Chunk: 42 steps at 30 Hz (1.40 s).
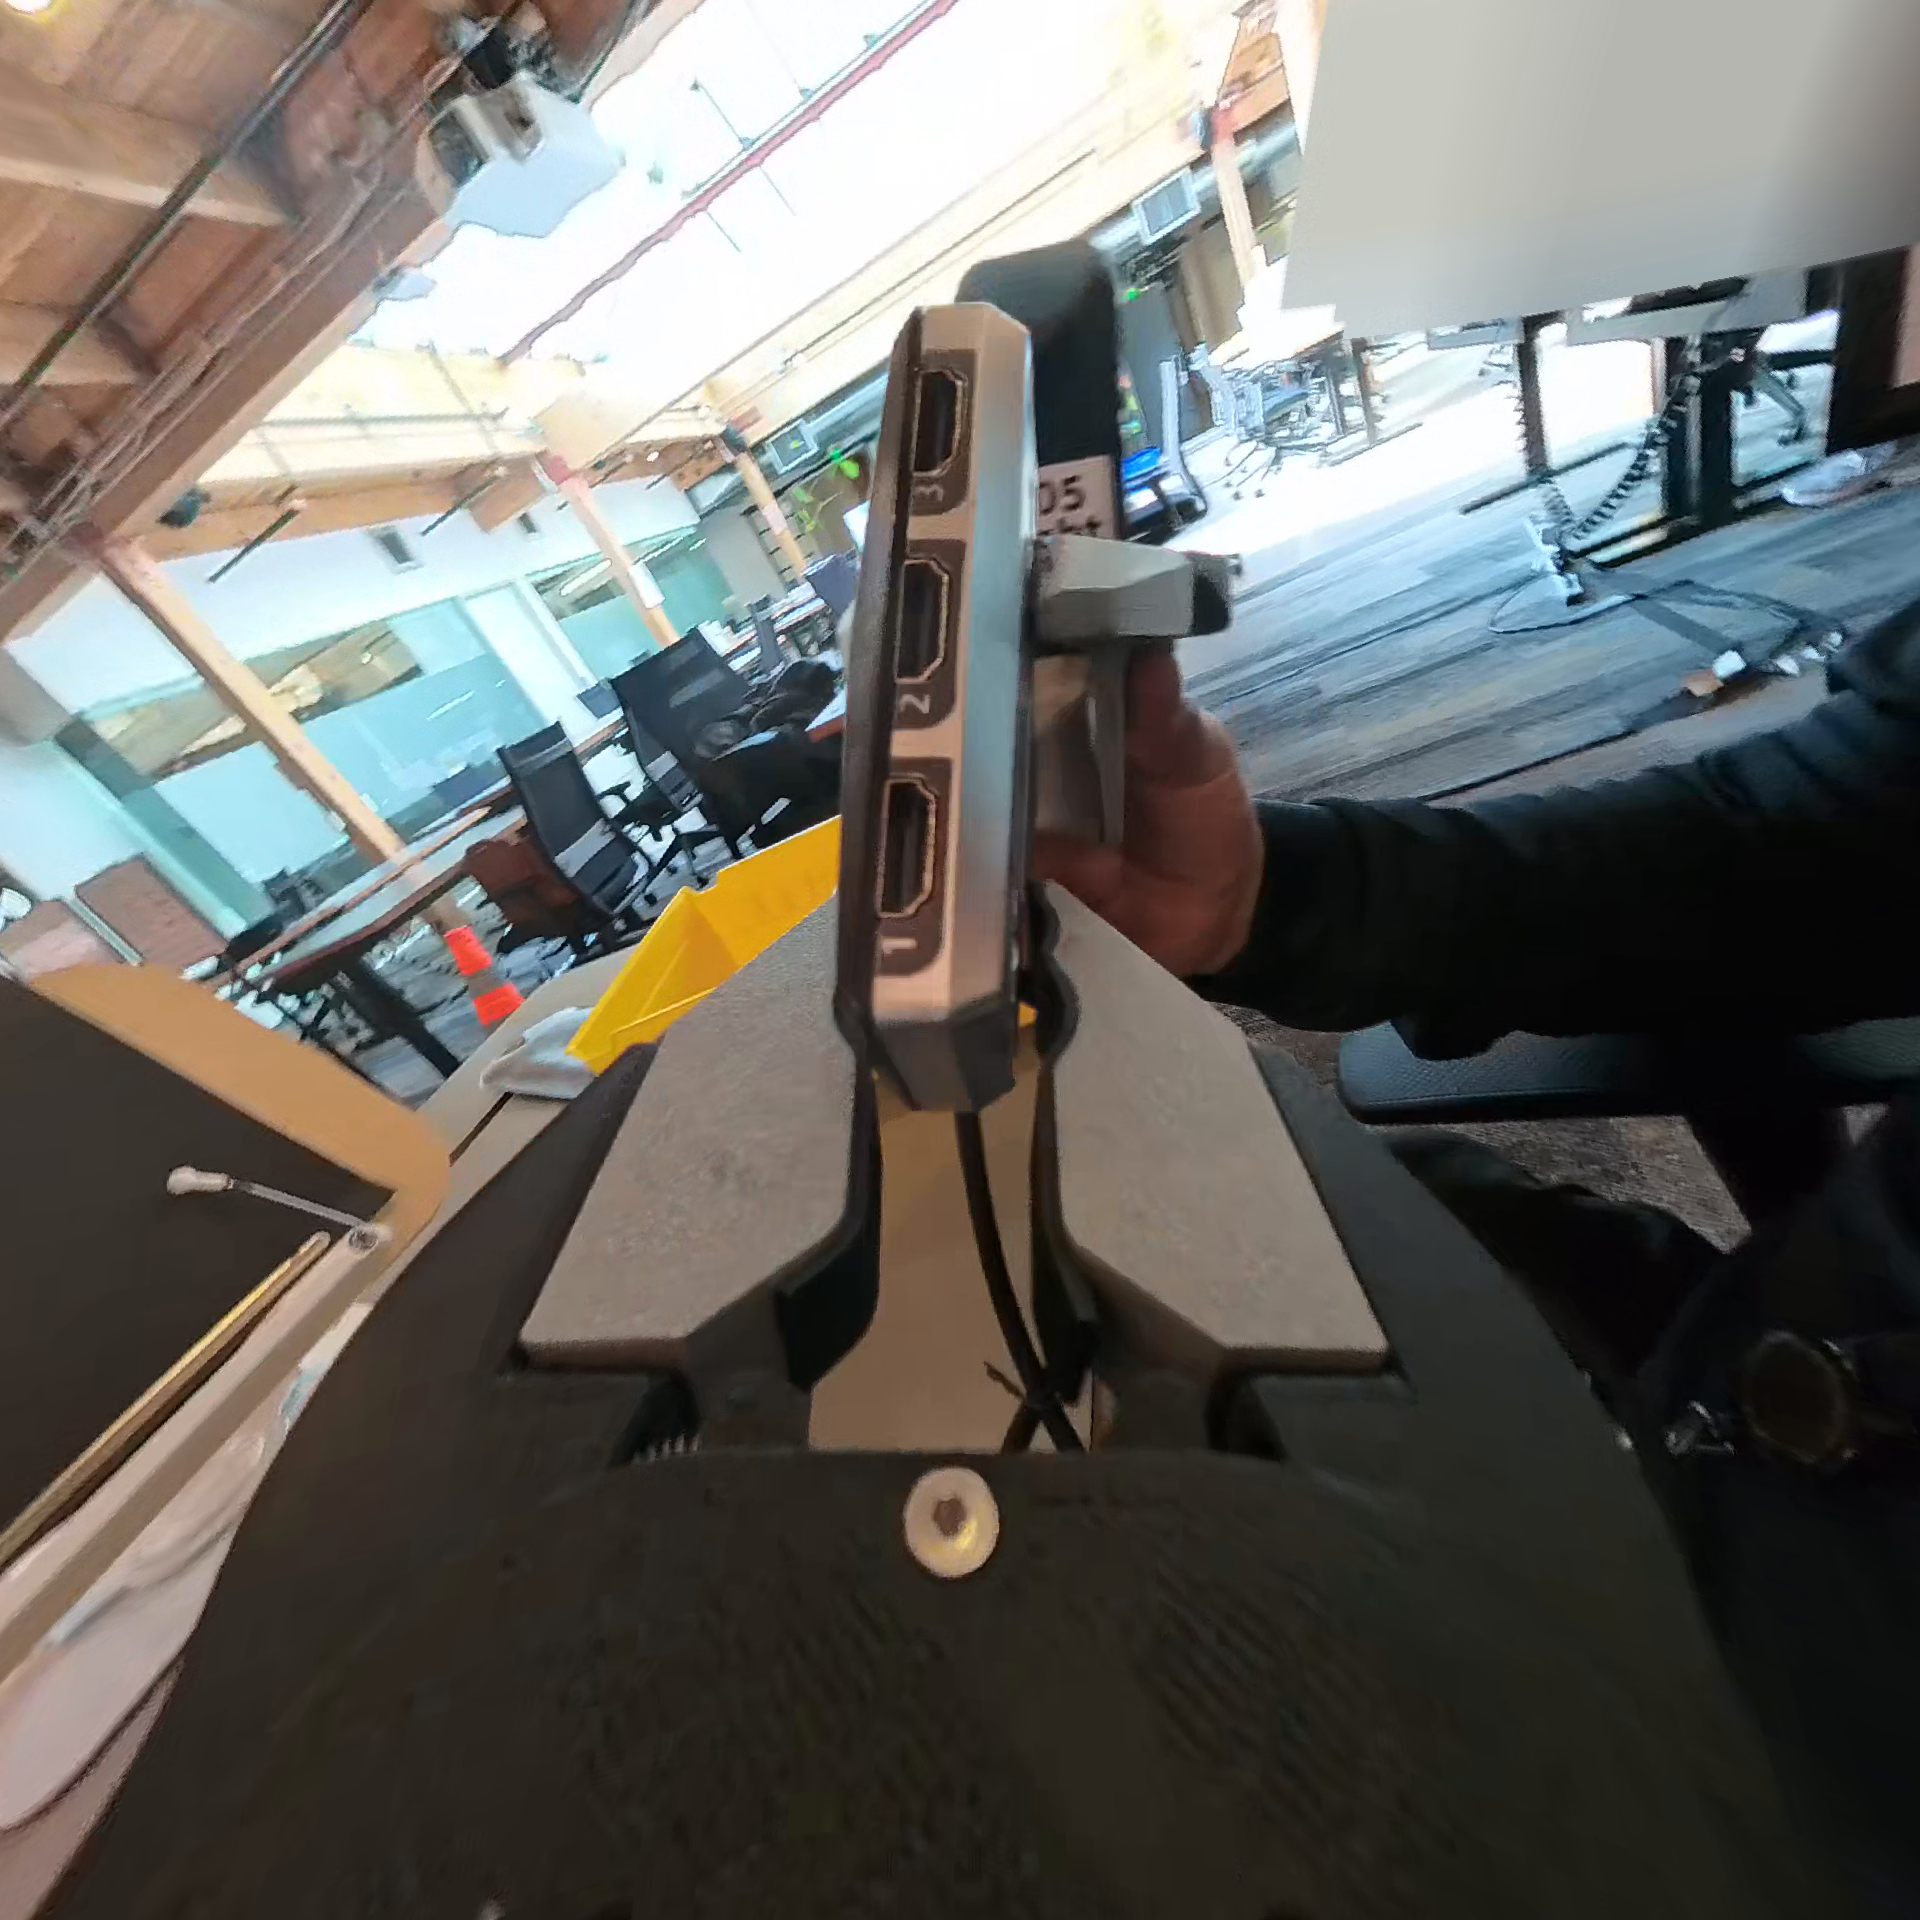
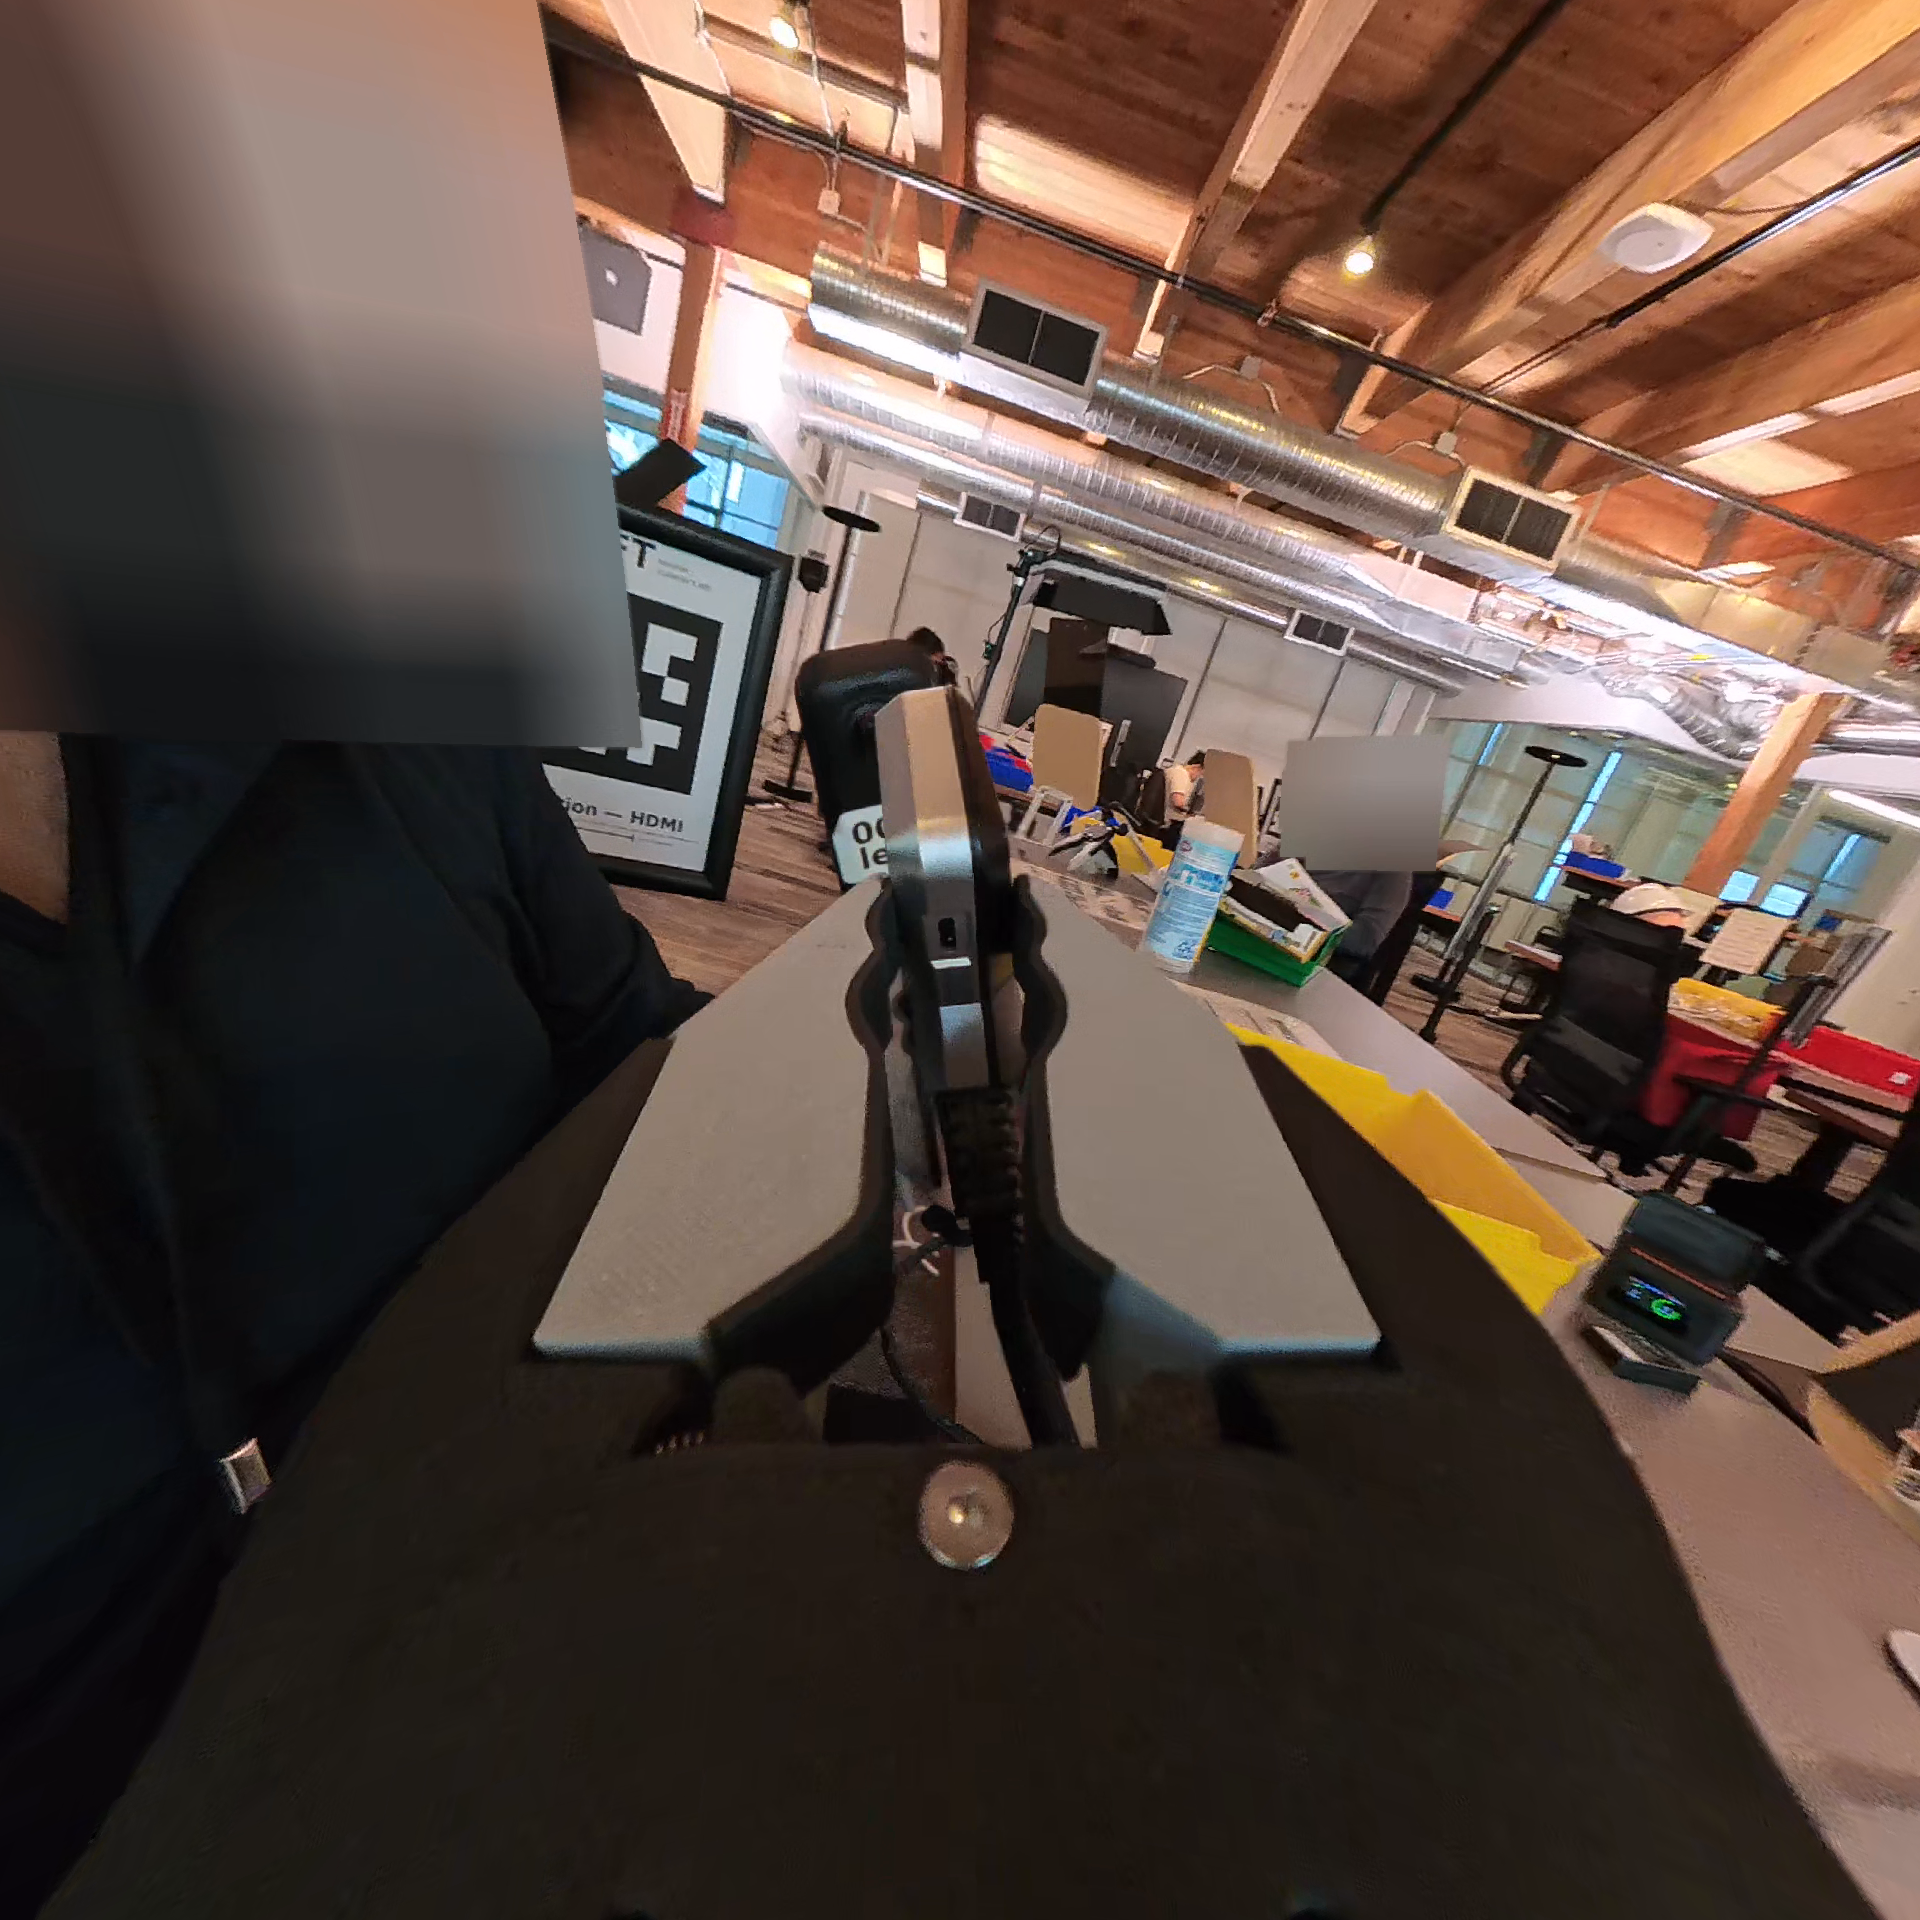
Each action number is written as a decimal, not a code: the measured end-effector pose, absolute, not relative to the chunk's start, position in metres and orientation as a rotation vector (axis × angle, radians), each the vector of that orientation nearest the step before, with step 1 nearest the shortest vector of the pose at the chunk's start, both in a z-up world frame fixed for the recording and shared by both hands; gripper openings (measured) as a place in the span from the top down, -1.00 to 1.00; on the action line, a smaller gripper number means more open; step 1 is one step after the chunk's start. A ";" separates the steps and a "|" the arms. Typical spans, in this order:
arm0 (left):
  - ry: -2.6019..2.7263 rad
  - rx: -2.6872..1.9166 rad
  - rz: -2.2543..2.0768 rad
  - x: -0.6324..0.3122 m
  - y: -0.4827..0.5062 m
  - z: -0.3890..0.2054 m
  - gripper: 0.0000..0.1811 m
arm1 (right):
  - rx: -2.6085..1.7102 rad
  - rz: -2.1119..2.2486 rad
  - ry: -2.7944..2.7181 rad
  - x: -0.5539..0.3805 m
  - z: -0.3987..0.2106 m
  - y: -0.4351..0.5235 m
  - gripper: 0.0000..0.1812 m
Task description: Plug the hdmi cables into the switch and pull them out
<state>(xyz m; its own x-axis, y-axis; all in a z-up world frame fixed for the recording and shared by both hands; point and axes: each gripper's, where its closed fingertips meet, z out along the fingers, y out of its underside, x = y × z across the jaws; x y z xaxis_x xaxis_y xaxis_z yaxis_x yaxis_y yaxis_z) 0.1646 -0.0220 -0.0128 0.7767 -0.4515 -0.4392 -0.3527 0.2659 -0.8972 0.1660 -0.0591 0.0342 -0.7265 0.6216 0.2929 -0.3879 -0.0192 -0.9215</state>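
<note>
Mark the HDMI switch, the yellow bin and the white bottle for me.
HDMI switch (image 1: 935,665): left wrist view, port-side face.
yellow bin (image 1: 727,935): left wrist view, its side wall.
white bottle (image 2: 1190,883): right wrist view, mid-body.

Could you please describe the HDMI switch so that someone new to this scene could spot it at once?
Look between the grey fingers of the left hand-held gripper. The HDMI switch stands upright there, a slim silver box. Its three empty ports in a row set it apart from the yellow bin behind.
</note>
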 end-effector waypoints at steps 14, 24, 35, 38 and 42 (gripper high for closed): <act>0.825 -1.535 0.258 0.137 -0.001 -0.046 0.81 | -0.497 1.484 -1.858 0.151 -0.008 -0.030 0.71; 0.906 -1.650 0.259 0.138 0.001 -0.072 0.81 | -0.506 1.246 -1.982 0.142 -0.038 -0.035 0.67; 0.907 -1.659 0.206 0.140 0.000 -0.076 0.80 | -0.444 1.166 -1.979 0.138 -0.042 -0.038 0.77; 0.855 -1.624 0.137 0.141 -0.001 -0.067 0.76 | -0.424 1.227 -1.913 0.139 -0.031 -0.038 0.79; 0.831 -1.558 0.025 0.151 -0.004 -0.058 0.78 | -0.396 1.384 -1.878 0.149 -0.021 -0.037 0.79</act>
<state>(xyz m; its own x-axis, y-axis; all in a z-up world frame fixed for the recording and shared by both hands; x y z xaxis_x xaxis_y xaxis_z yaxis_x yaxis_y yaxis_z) 0.1512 -0.0040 -0.0583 0.7353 -0.4816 -0.4768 -0.5099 0.0703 -0.8574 0.1485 -0.0375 -0.0209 -0.6664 0.6367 0.3879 -0.1819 0.3657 -0.9128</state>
